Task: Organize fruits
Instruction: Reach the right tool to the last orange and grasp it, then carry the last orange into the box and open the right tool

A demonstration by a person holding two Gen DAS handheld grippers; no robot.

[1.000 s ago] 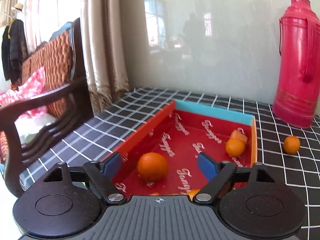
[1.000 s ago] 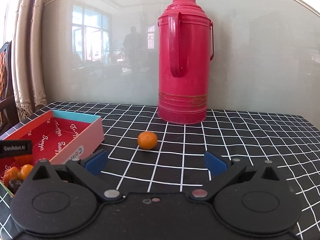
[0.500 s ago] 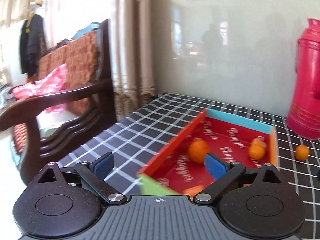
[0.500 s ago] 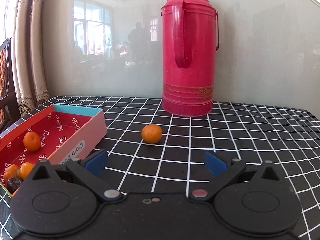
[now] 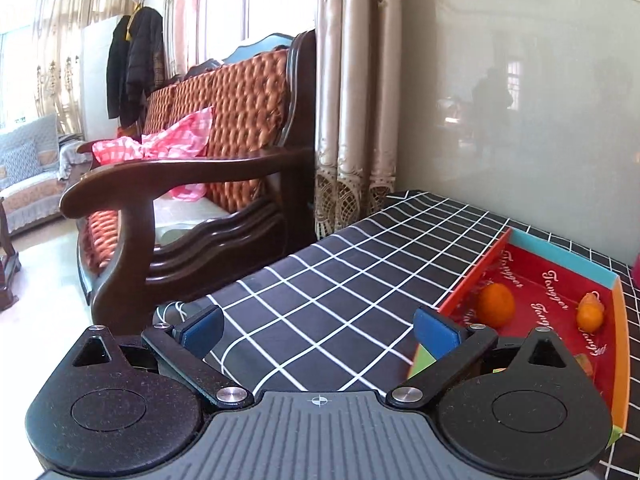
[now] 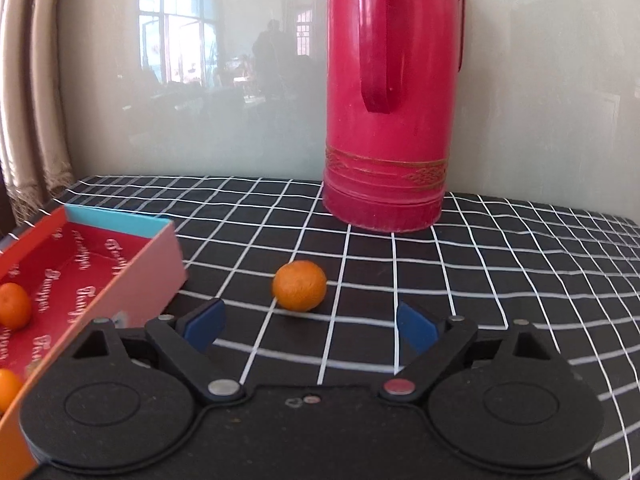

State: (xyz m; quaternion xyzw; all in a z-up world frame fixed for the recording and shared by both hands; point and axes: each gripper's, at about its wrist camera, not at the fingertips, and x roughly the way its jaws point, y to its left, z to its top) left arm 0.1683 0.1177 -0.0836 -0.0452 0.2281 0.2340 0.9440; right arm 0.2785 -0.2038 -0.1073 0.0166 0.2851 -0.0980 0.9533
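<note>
Right gripper point(image 6: 310, 326) wide, nothing held, low over cloth point(image 6: 500, 280) | loose orange point(image 6: 299, 286) on cloth just ahead, between pads point(image 6: 204, 320) | box point(image 6: 140, 276) left, oranges inside | flask point(image 6: 390, 120) behind | left gripper point(image 5: 318, 326) wide, holding nothing, beside box point(image 5: 560, 252) with two oranges point(image 5: 496, 305) | sofa point(image 5: 192, 152) beyond

I see one orange point(image 6: 299, 286) lying alone on the checked cloth, right of the red box point(image 6: 132, 276); other oranges point(image 6: 14, 306) lie inside it.
</note>
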